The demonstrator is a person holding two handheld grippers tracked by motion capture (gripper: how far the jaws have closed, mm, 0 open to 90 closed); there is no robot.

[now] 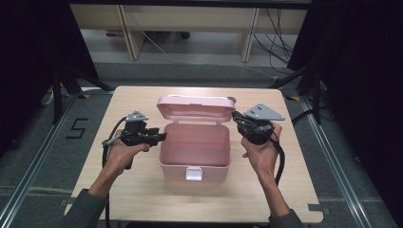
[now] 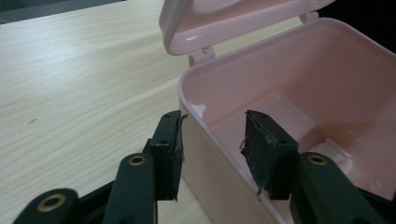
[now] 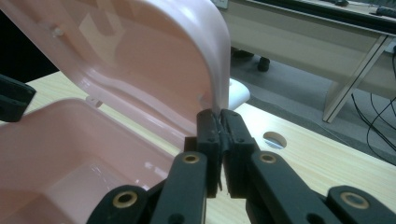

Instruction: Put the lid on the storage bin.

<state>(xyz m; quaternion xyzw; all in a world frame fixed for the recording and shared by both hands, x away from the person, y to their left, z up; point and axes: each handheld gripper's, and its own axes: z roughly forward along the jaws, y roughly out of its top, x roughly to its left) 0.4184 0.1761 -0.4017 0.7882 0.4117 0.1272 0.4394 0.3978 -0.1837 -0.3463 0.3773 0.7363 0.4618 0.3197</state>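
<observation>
Pink plastic box (image 1: 195, 152) mid-table, long axis running left to right, lid (image 1: 196, 108) raised on the far hinge. Right gripper (image 3: 219, 122) pinching the lid's right edge, jaws pressed onto the thin rim. Left gripper (image 2: 212, 140) spread, straddling the box's left wall, one jaw outside, one inside, not yet clamped. Lid swing governed by the right hand; left placed to steady the body.

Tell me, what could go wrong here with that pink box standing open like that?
The right gripper pinches only the thin edge of the lid; if that edge slips out, the raised lid might drop shut. The left gripper is open with one jaw on each side of the pink box wall, so a falling lid could land on it. That wall isn't clamped, so a tug on the lid might slide the box across the table.
</observation>
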